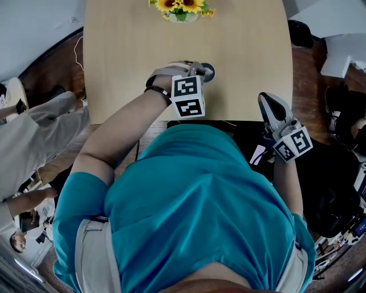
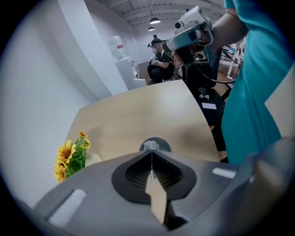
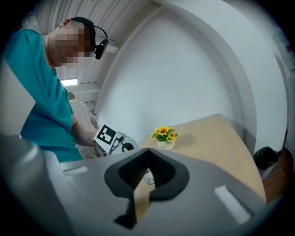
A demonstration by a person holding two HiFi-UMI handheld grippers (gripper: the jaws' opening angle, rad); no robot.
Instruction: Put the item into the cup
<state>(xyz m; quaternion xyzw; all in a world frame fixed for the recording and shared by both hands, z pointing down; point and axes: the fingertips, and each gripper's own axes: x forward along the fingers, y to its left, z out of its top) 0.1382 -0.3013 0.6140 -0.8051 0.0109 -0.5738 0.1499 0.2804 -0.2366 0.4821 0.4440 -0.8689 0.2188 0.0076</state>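
On the wooden table [image 1: 126, 51] a dark grey cup [image 1: 208, 72] stands near the front edge. My left gripper [image 1: 199, 70] reaches it from the near side, its tips hidden under the marker cube. In the left gripper view the jaws [image 2: 151, 151] are shut just short of the cup [image 2: 162, 144]. A small crumpled whitish item [image 2: 150, 146] shows at the tips over the cup's mouth; I cannot tell whether it is pinched or lies inside. My right gripper [image 1: 264, 100] hangs at the table's near right edge, away from the cup, its jaws [image 3: 148, 154] together.
A small pot of sunflowers [image 1: 182, 7] stands at the table's far edge. A seated person's legs [image 1: 34, 137] are at the left. Dark bags and gear [image 1: 326, 183] lie on the floor to the right, and white boxes [image 1: 337, 57] beyond them.
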